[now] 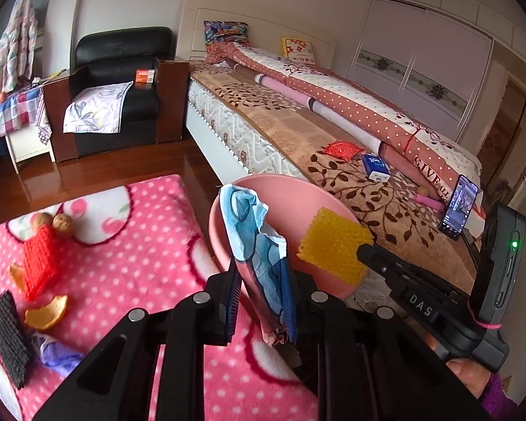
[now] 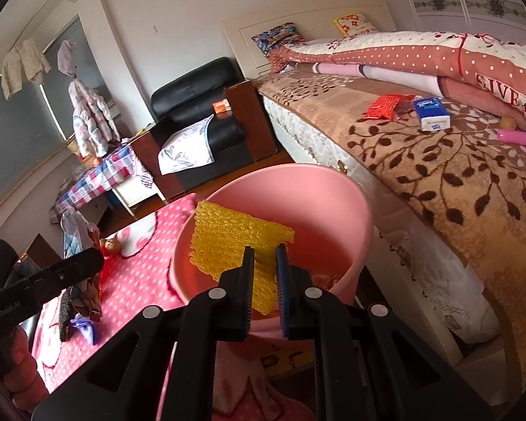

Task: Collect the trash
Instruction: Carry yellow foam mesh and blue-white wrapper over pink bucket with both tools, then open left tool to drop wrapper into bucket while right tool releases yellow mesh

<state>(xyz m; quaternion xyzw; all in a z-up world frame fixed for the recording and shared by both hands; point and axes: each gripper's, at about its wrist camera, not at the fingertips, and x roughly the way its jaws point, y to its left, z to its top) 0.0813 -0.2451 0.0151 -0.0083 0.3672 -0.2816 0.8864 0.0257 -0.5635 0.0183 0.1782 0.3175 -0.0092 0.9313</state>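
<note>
My left gripper (image 1: 261,280) is shut on a crumpled blue, white and pink wrapper (image 1: 259,242), held upright just in front of the pink bin (image 1: 287,189). My right gripper (image 2: 264,251) is shut on a yellow foam net (image 2: 228,238), which hangs over the open mouth of the pink bin (image 2: 280,182). In the left wrist view the yellow foam net (image 1: 333,245) shows at the bin's right rim, with the right gripper (image 1: 363,251) behind it. The right wrist view shows the left gripper (image 2: 98,259) at the left with the wrapper (image 2: 82,238).
On the pink dotted rug (image 1: 140,245) lie a red foam net (image 1: 40,263), two walnuts (image 1: 54,222), orange peels (image 1: 47,312), a black foam piece (image 1: 8,336) and a purple wrapper (image 1: 56,351). The bed (image 1: 333,175) carries a red packet (image 1: 340,149), a tissue pack (image 1: 375,166) and a phone (image 1: 459,207).
</note>
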